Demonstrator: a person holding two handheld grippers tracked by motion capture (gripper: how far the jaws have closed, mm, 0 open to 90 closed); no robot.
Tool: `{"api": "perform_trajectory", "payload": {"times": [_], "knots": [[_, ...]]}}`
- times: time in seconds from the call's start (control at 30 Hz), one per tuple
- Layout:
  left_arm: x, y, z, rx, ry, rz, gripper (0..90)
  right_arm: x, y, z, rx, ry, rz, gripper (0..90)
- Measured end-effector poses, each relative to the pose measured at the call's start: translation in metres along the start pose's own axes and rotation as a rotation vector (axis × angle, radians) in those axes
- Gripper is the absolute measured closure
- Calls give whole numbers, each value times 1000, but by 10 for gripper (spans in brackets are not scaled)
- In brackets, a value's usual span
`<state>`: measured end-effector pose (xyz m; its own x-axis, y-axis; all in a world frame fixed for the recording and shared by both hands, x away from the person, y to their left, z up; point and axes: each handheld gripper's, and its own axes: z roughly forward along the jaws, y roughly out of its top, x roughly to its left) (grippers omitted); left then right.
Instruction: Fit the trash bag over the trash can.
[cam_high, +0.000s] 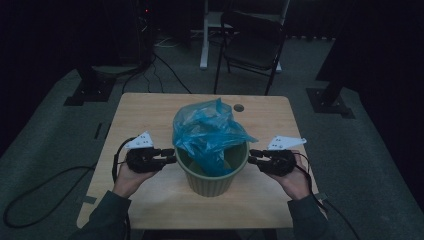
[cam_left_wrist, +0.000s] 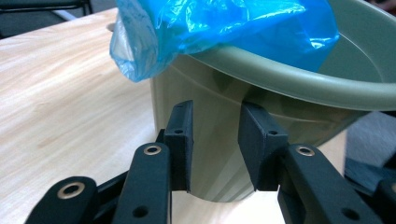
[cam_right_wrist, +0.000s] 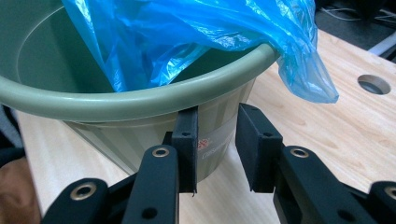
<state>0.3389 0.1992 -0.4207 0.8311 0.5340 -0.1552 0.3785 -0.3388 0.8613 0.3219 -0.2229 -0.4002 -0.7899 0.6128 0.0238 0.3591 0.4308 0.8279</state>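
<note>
A pale green ribbed bucket (cam_high: 210, 181) stands at the middle of the wooden table (cam_high: 145, 110). A crumpled blue plastic bag (cam_high: 207, 131) sits partly inside it and rises above the rim. My left gripper (cam_high: 171, 155) is at the bucket's left side, just below the rim, jaws apart with nothing between them. My right gripper (cam_high: 252, 156) mirrors it at the right side, also open and empty. In the left gripper view the bucket (cam_left_wrist: 261, 88) and bag (cam_left_wrist: 219, 28) loom just past the fingertips (cam_left_wrist: 183, 121). The right gripper view shows the bucket (cam_right_wrist: 140, 98) and bag (cam_right_wrist: 187, 32) the same way.
A round hole (cam_high: 239, 107) is cut in the table near its far edge. A dark folding chair (cam_high: 252, 42) and a white stand (cam_high: 205, 35) are on the floor beyond the table. Cables (cam_high: 45, 185) run across the floor at left.
</note>
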Motion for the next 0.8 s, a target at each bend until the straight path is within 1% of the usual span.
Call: {"api": "perform_trajectory", "payload": {"times": [0.07, 0.1, 0.13, 0.23, 0.27, 0.3, 0.33, 0.37, 0.4, 0.43, 0.5, 0.53, 0.57, 0.63, 0.73, 0.8], "knots": [[5, 1, 2, -6, 4, -5, 659, -3, 1, 3, -8, -10, -1, 678], [5, 1, 2, -6, 4, -5, 657, -3, 1, 3, -8, -10, -1, 678], [8, 2, 1, -17, 16, -10, 657, -6, 2, 3, -6, -26, -5, 673], [11, 4, -8, -36, 41, -7, 651, -9, 2, -1, -3, -65, -19, 673], [11, 4, -8, -36, 41, -7, 648, -9, 2, -1, -3, -65, -19, 673], [11, 4, -8, -36, 41, -7, 648, -10, 2, -4, -11, -81, -16, 673], [13, 5, -16, -62, 53, -10, 640, -13, 3, -10, -32, -99, -9, 675], [14, 7, -22, -90, 58, -10, 634, -14, 4, -11, -41, -107, -7, 675], [14, 7, -22, -90, 58, -10, 629, -15, 5, -13, -48, -113, -5, 675], [15, 9, -25, -101, 61, -12, 629, -15, 5, -13, -48, -113, -5, 675], [16, 15, -28, -119, 57, -6, 620, -17, 7, -15, -62, -126, -3, 675], [16, 15, -28, -119, 57, -6, 615, -18, 9, -16, -77, -133, -2, 675], [17, 21, -27, -123, 53, 1, 612, -19, 11, -17, -86, -136, -2, 675], [17, 26, -24, -123, 48, 9, 608, -20, 14, -17, -96, -136, 1, 679], [18, 29, -23, -125, 42, 10, 602, -20, 16, -17, -100, -135, 1, 679], [22, 34, -17, -121, 23, -3, 596, -21, 20, -15, -106, -132, -9, 677]]}}
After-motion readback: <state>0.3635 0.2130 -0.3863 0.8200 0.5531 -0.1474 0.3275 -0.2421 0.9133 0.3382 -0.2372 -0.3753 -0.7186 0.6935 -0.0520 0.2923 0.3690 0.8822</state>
